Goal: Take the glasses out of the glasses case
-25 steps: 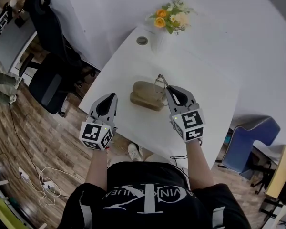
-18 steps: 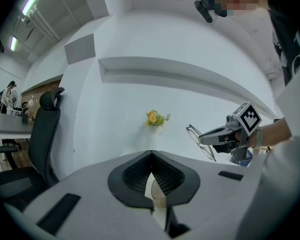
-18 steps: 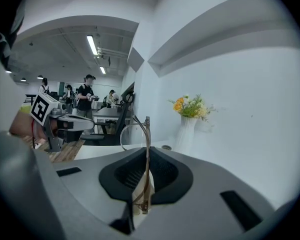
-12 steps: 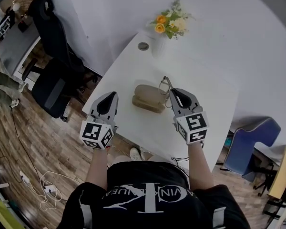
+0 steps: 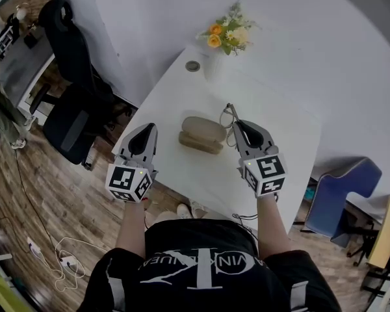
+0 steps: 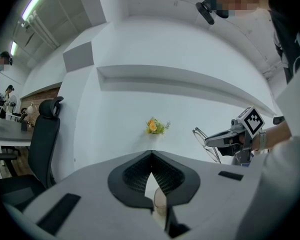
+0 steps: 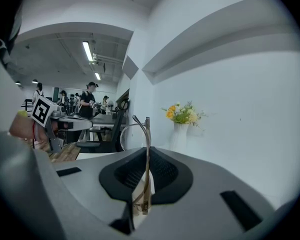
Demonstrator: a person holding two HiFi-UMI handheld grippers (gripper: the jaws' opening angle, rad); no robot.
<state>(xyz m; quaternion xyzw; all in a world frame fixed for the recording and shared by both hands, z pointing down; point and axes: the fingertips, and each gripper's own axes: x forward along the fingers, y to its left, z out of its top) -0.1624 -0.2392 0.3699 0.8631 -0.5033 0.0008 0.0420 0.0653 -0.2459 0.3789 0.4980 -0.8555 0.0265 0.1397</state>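
Note:
A tan glasses case (image 5: 201, 132) lies in the middle of the white table (image 5: 273, 109). My right gripper (image 5: 236, 125) hangs just right of the case, shut on thin metal-framed glasses (image 5: 229, 115), which stick up past its tips, clear of the case. In the right gripper view one temple of the glasses (image 7: 147, 134) runs between the closed jaws of the right gripper (image 7: 147, 152). My left gripper (image 5: 147, 131) hovers over the table's left edge, shut, holding nothing, well left of the case. The left gripper view shows the right gripper (image 6: 213, 139) with the glasses (image 6: 204, 138).
A white vase of orange and white flowers (image 5: 226, 34) stands at the table's far end beside a round cable hole (image 5: 193, 65). A black office chair (image 5: 75, 90) is left of the table, a blue chair (image 5: 341, 194) to the right. Several people stand far off at desks (image 7: 90, 101).
The right gripper with the glasses has shifted slightly right, away from the case's end. The left gripper has lifted a little. The case has stayed put.

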